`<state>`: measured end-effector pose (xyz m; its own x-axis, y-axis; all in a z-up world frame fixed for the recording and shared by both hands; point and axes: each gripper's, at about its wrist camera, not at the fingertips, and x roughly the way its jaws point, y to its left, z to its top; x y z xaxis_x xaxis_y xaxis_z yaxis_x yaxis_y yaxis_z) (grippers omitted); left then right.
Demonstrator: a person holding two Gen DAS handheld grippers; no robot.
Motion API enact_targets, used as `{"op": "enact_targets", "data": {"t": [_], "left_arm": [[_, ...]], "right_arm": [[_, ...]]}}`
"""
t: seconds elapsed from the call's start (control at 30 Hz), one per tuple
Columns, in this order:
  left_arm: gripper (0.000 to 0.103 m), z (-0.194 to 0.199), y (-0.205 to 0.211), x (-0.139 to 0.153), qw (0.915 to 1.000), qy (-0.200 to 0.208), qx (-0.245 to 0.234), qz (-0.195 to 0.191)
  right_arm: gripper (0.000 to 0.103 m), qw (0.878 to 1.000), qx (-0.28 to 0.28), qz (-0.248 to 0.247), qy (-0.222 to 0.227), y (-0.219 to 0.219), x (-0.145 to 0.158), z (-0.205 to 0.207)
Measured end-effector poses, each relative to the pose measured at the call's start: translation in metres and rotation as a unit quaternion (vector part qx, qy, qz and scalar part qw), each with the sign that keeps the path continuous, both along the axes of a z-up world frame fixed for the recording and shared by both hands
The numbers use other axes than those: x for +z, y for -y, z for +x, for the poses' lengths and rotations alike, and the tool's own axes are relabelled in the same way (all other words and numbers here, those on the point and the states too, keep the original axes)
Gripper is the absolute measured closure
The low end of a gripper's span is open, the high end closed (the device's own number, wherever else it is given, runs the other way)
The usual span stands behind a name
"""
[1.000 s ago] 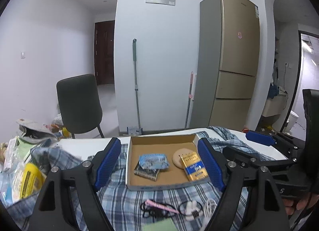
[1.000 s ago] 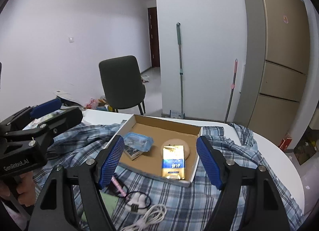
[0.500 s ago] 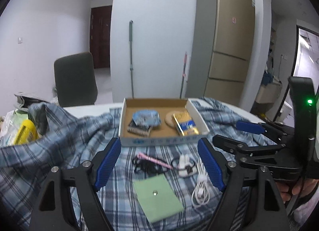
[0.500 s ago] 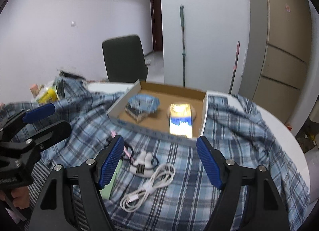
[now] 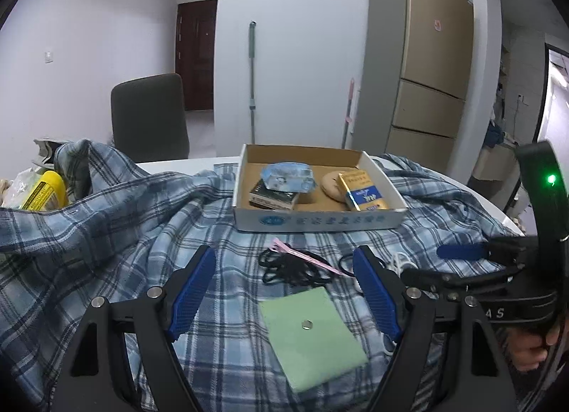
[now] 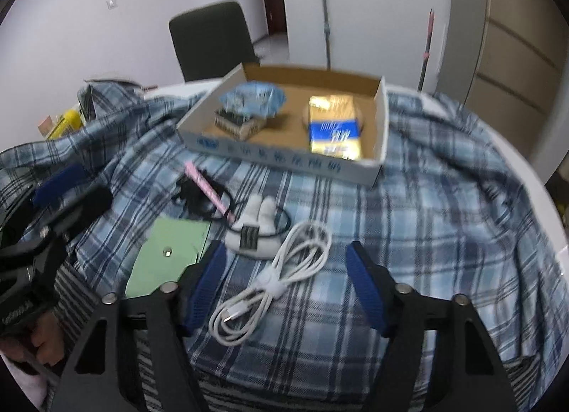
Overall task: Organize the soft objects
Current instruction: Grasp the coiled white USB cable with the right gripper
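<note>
Jaws on both my left gripper and right gripper stand wide apart, holding nothing — each hovers over the plaid shirt spread across the bench. Near me on it lie a green cloth and a white cable; farther off sits a cardboard box.

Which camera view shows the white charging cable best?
The right wrist view: the white charging cable lies whole and coiled on the plaid shirt, between the open right gripper fingers. In the left wrist view, it is hidden behind the open left gripper.
</note>
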<state>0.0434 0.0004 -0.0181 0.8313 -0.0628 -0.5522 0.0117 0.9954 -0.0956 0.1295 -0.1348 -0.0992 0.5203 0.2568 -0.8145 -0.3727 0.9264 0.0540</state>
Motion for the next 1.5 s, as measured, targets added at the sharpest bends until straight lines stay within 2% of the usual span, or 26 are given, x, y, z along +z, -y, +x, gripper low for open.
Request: {"op": "enact_targets", "data": {"t": [0.1,0.13,0.23,0.37,0.47,0.67,0.9,1.03,1.13,1.33,1.5], "left_arm": [[0.02,-0.001,-0.007,-0.002,0.9998,0.003,0.01,-0.015],[0.015,-0.002,-0.007,-0.002,0.9998,0.006,0.013,-0.014],[0.013,-0.004,-0.007,0.0,0.9996,0.017,0.024,-0.004],[0.01,-0.007,-0.01,0.002,0.9993,0.023,0.027,-0.01],[0.0,-0.007,-0.011,0.002,0.9993,0.021,0.026,-0.014],[0.0,-0.01,-0.013,0.004,0.999,0.027,0.029,-0.023],[0.0,-0.009,-0.01,0.003,0.9993,0.021,0.024,-0.017],[0.0,-0.008,-0.01,0.002,0.9994,0.017,0.024,-0.018],[0.0,-0.01,-0.01,0.004,0.9991,0.023,0.031,-0.015],[0.0,-0.009,-0.013,0.004,0.9992,0.022,0.028,-0.019],[0.0,-0.01,-0.012,0.004,0.9993,0.021,0.026,-0.017]], "right_arm": [[0.045,0.999,-0.008,0.012,-0.04,0.0,-0.011,0.006],[0.047,0.998,-0.01,0.018,-0.055,0.0,-0.016,0.008],[0.055,0.995,-0.017,0.025,-0.097,0.0,-0.03,0.016],[0.056,0.995,-0.024,0.012,-0.095,-0.002,-0.034,0.018],[0.057,0.995,-0.027,0.005,-0.094,-0.003,-0.034,0.022],[0.058,0.996,-0.017,-0.014,-0.09,-0.011,-0.036,0.021],[0.078,0.995,0.004,-0.025,-0.096,-0.015,-0.035,0.018],[0.079,0.992,0.027,-0.026,-0.118,-0.012,-0.028,0.019],[0.079,0.987,0.06,-0.057,-0.141,-0.011,-0.022,0.022],[0.08,0.976,0.104,-0.147,-0.121,-0.012,-0.012,0.02],[0.079,0.975,0.099,-0.141,-0.139,-0.014,-0.027,0.021]]}}
